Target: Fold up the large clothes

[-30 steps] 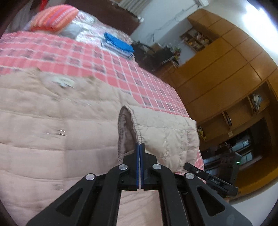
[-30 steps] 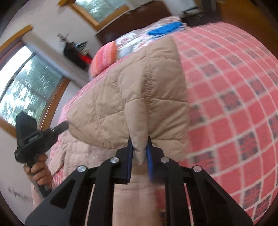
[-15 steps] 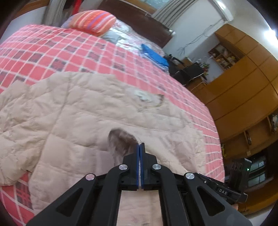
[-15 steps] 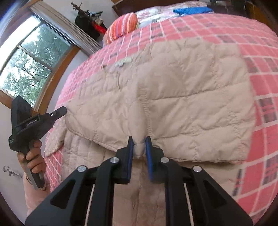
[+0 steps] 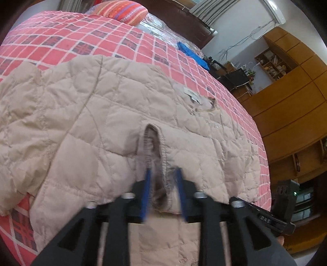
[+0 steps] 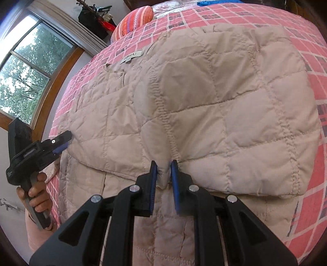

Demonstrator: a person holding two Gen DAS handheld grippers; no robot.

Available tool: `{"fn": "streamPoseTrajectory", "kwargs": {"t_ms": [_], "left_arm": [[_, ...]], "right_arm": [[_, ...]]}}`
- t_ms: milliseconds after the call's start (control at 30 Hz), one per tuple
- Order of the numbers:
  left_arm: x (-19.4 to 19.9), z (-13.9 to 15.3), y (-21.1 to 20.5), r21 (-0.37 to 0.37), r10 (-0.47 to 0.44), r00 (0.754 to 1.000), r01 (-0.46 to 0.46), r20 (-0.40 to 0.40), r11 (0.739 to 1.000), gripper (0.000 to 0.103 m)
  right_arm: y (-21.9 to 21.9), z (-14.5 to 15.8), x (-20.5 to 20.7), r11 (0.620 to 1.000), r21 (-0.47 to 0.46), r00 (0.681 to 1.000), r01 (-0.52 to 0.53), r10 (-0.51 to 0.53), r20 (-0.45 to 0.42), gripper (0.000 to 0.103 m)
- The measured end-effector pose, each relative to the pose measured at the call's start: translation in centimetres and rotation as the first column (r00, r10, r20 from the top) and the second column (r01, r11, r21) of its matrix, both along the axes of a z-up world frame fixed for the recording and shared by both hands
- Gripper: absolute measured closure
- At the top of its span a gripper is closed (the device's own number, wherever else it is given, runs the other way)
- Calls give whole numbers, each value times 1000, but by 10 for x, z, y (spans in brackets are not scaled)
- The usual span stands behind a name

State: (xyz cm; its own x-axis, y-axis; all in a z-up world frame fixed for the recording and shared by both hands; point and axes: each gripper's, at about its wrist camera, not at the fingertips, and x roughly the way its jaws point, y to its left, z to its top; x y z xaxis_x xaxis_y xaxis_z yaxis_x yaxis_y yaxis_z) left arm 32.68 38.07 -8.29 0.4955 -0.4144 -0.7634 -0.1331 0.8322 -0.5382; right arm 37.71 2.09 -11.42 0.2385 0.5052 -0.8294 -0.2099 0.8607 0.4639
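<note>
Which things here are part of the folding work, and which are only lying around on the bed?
For the job:
quilted beige jacket
left gripper
right gripper

Lying about:
striped pillow
blue cloth
checked bedspread

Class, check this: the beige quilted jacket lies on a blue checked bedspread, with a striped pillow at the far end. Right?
Not quite. The bedspread is red checked, not blue, as the right wrist view shows. The beige quilted jacket does lie on it, with the striped pillow at the far end.
</note>
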Motion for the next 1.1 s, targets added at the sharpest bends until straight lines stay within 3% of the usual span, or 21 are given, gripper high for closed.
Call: {"fn": "streamPoseTrajectory", "kwargs": {"t_ms": [133,200,300,467,633,800,933,1000,1100], "left_arm": [[-3,-2,-16,15,-23,1000,23,-5,1000,65],[-2,-3,-22,19,-32,999,33,-13,999,94],[-2,-3,-24,30,-9,1000,10,-15,1000,100],[-5,14,-8,48,26,998,-28,49,998,101],[8,-16,-8,110,-3,999,9,-51,994,100],[9,-32,-6,88,-1,998,6,-67,996,99],[3,-21,-2,88,25,997,-19,-68,996,95],[-8,-3,2,109,50,998,-47,-25,993,84],[-19,19,-6,163,39,998,-47,53,985,75]], "right_arm": [[5,18,-8,999,-31,999,-10,12,44,84],[-4,30,-11,1000,-17,998,2,-1,57,84],[-26,47,-11,999,-17,995,48,-46,89,84],[-61,52,-5,993,-22,990,113,-110,85,84],[-68,17,6,989,-65,991,135,-135,7,86],[-65,-5,11,988,-67,991,136,-137,-11,90],[-63,3,11,985,-99,989,143,-146,-21,90],[-55,19,7,984,-110,990,143,-142,18,83],[-37,41,-5,991,-90,993,97,-91,70,83]]}}
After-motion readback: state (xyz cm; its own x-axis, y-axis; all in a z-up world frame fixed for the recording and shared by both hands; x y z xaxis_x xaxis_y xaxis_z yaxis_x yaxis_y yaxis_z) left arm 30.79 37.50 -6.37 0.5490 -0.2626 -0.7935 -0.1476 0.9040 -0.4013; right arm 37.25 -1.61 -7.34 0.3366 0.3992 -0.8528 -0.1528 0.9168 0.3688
